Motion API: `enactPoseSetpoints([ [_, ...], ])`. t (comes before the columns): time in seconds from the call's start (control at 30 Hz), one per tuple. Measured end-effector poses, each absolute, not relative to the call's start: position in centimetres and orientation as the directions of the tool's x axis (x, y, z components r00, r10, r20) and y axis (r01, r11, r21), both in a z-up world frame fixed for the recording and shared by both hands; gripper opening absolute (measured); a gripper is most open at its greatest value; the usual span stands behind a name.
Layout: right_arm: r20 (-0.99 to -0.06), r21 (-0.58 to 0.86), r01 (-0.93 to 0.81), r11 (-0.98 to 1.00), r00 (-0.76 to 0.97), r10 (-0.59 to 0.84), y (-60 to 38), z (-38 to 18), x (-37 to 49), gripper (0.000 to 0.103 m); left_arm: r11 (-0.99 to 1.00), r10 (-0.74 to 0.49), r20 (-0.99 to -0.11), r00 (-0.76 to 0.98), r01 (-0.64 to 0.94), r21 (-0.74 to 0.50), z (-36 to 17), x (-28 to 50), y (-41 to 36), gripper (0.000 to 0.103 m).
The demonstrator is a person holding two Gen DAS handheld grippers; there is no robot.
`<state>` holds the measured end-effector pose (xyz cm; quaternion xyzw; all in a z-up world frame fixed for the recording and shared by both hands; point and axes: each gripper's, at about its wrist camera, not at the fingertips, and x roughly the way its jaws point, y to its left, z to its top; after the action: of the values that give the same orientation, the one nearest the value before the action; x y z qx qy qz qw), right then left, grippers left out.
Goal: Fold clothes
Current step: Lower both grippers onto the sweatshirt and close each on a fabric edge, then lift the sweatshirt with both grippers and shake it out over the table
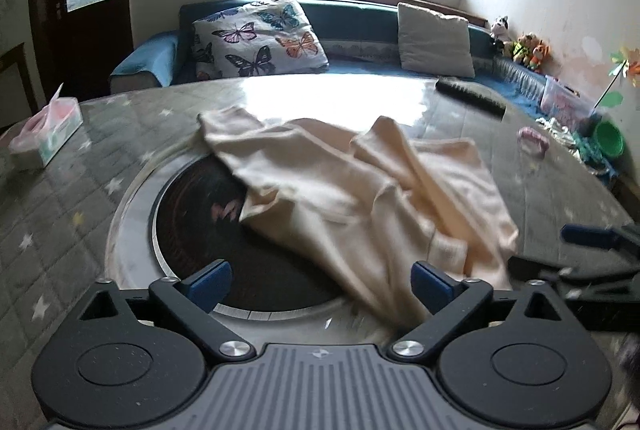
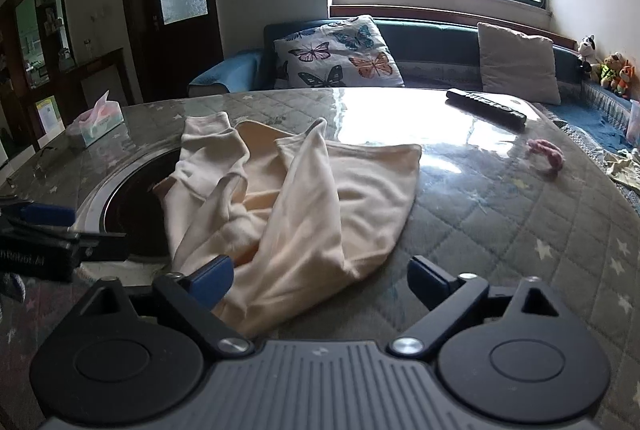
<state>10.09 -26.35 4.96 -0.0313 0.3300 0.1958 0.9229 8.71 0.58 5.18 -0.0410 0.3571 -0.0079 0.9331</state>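
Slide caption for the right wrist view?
Open right gripper over a crumpled cream garment on the quilted table.

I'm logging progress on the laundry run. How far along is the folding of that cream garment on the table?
Done: nothing that shows. The cream garment lies crumpled on the table, sleeves bunched, partly over the round dark inset. In hand: nothing. The left gripper and right gripper both stand open with no cloth pinched. Left: spread it flat, then make every fold.
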Motion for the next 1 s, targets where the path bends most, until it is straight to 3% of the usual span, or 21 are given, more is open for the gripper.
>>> enactPoseSetpoints([
  [0.2, -0.627, 0.092, -0.397, 0.913, 0.689, 0.363, -25.6, 4.9, 11.9, 0.081, 0.996, -0.072, -0.658, 0.749, 0.020, -0.087, 6.1, 12.5, -0.8, 0.091],
  [0.37, -0.635, 0.123, -0.410, 0.904, 0.667, 0.389, -25.0, 4.6, 13.4, 0.060, 0.991, -0.104, -0.673, 0.732, 0.023, -0.129, 6.2, 15.8, -1.4, 0.084],
  [0.5, -0.639, 0.151, -0.427, 0.892, 0.646, 0.417, -24.6, 4.3, 14.1, 0.049, 0.988, -0.127, -0.706, 0.697, 0.030, -0.148, 5.5, 18.1, -2.1, 0.082],
  [0.6, -0.648, 0.163, -0.443, 0.882, 0.626, 0.434, -24.2, 3.9, 14.4, 0.037, 0.991, -0.117, -0.743, 0.659, 0.024, -0.134, 4.4, 19.1, -2.5, 0.066],
  [0.73, -0.657, 0.178, -0.446, 0.877, 0.610, 0.443, -24.2, 3.4, 14.5, 0.019, 0.986, -0.143, -0.774, 0.617, 0.018, -0.167, 3.2, 19.1, -1.9, 0.024],
  [0.77, -0.658, 0.181, -0.448, 0.875, 0.606, 0.446, -24.2, 3.3, 14.4, 0.016, 0.983, -0.154, -0.775, 0.613, 0.019, -0.180, 3.1, 19.0, -1.7, 0.017],
  [0.83, -0.658, 0.180, -0.455, 0.872, 0.604, 0.451, -24.3, 3.3, 14.1, 0.008, 0.980, -0.168, -0.769, 0.617, 0.017, -0.200, 3.1, 18.4, -1.2, 0.011],
  [1.0, -0.642, 0.191, -0.448, 0.873, 0.616, 0.456, -25.1, 3.7, 13.2, 0.003, 0.977, -0.168, -0.734, 0.658, 0.010, -0.214, 4.3, 15.7, 0.3, 0.008],
])
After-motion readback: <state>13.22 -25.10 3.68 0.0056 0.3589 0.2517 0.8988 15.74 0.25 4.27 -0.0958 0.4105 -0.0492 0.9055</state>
